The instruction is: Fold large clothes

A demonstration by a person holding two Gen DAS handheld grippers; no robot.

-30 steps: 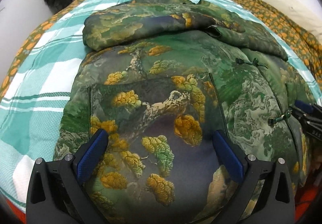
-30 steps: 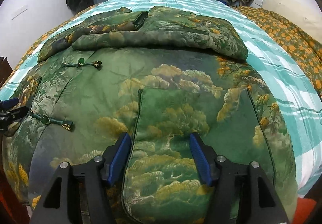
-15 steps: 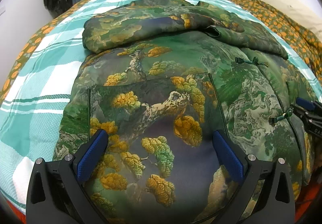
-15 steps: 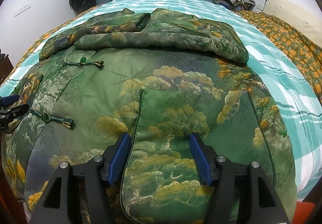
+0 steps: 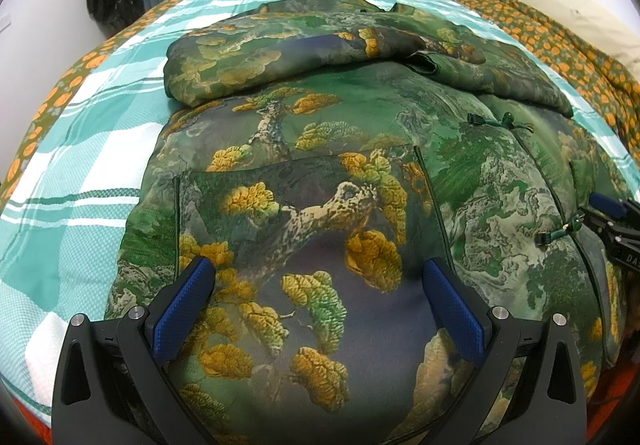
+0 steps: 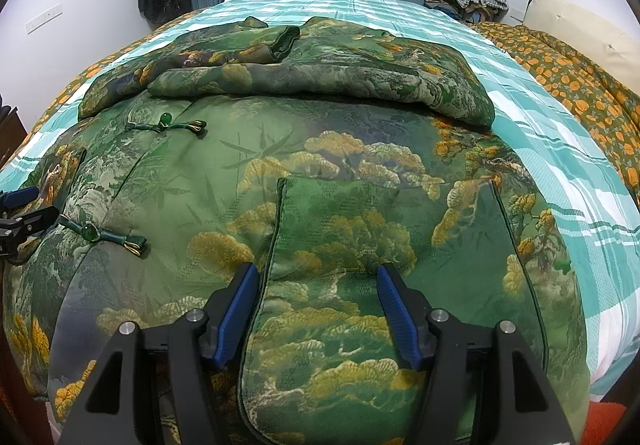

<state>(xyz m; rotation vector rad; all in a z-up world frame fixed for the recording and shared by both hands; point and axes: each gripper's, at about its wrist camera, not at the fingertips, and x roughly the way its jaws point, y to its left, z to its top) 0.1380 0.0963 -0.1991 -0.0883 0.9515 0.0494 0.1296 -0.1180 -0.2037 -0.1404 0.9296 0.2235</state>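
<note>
We count one padded jacket (image 5: 360, 173), green with gold pine and cloud print, spread front-up across the teal checked bedspread (image 5: 80, 173), its two sleeves folded over the chest at the far end. At the left in the left wrist view, the left gripper (image 5: 316, 301) hangs over the near hem with its two blue pads (image 5: 182, 309) spread wide, nothing pinched between them, above one patch pocket (image 5: 304, 205). Further right along the front closure we count two knot fastenings, the far one (image 5: 500, 121) and the near one (image 5: 560, 231), where the tip of the other gripper shows. In the right wrist view, the right gripper (image 6: 316, 309) is likewise parted over a second patch pocket (image 6: 380, 229); its pads seem clear of the cloth, though the fisheye makes that hard to judge. At the far right lies one orange-flowered quilt (image 6: 568, 65)
</note>
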